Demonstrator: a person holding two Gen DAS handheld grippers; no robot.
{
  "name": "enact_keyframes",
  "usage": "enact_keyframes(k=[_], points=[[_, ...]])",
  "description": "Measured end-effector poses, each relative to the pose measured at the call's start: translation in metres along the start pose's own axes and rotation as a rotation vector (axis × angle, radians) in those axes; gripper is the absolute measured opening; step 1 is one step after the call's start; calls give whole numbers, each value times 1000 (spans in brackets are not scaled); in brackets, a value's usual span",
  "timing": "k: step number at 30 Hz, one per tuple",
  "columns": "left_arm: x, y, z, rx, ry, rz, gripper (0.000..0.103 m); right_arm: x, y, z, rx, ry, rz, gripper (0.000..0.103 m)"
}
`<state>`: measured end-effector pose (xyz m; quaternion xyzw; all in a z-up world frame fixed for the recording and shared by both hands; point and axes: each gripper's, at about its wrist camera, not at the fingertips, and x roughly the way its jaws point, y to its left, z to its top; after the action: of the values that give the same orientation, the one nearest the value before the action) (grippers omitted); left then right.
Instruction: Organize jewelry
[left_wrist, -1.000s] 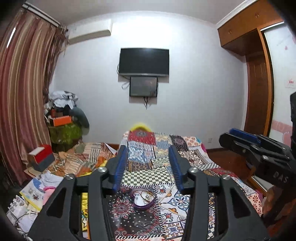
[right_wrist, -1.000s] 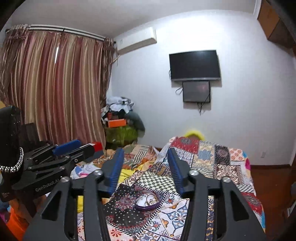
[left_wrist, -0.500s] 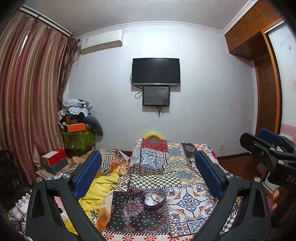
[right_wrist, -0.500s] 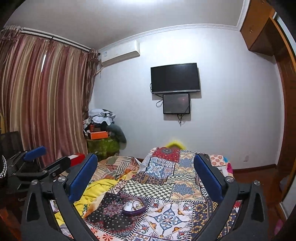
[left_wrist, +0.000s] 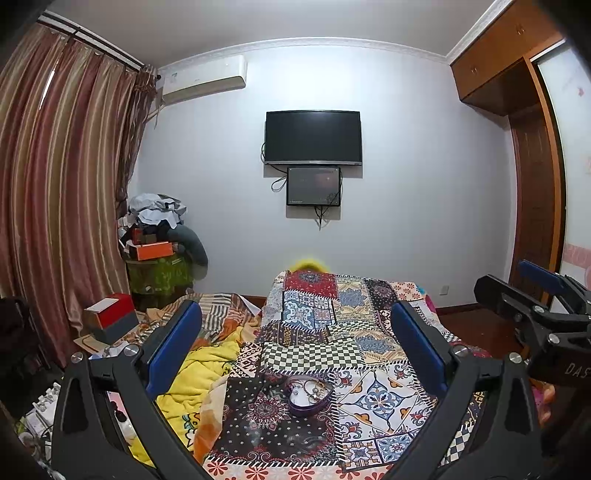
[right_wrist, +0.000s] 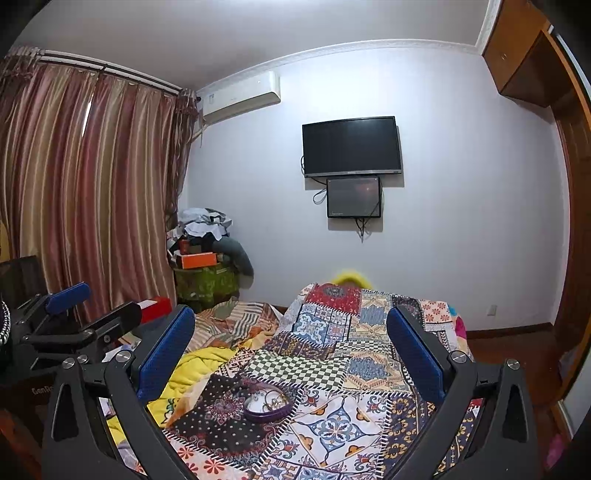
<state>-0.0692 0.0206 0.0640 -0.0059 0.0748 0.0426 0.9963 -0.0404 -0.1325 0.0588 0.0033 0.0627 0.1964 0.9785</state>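
Jewelry sits heaped in a small purple dish on the patchwork bedspread, near the foot of the bed, roughly centred ahead of both cameras. In the right wrist view the same dish lies a bit left of centre. Individual pieces are too small to tell apart; looks like rings or bangles, gold-toned.

What changed: a second ago both your tools had their fingers pinched close together, framing the dish. Now your left tool is spread wide and your right tool is spread wide too, both empty. The dish also looks smaller and further off than it did then, so you've pulled both tools up and back from the bed.

For the task: nothing is picked up, nothing sorted. Judging from this, you're only at the ready pose, with the jaws cycled open before a first reach. Your right tool's body shows at the right edge of the left view, your left tool at the left edge of the right view, so the two are side by side, well apart from the dish.

Next move likely needs a descent to the dish with a much narrower opening, since the pieces are tiny and tangled.
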Motion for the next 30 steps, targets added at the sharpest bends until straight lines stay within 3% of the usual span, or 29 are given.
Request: enact_keyframes(k=[30], points=[[11,1,-1,-12,28,8,103,6,-7,-2,17,66,13,103]])
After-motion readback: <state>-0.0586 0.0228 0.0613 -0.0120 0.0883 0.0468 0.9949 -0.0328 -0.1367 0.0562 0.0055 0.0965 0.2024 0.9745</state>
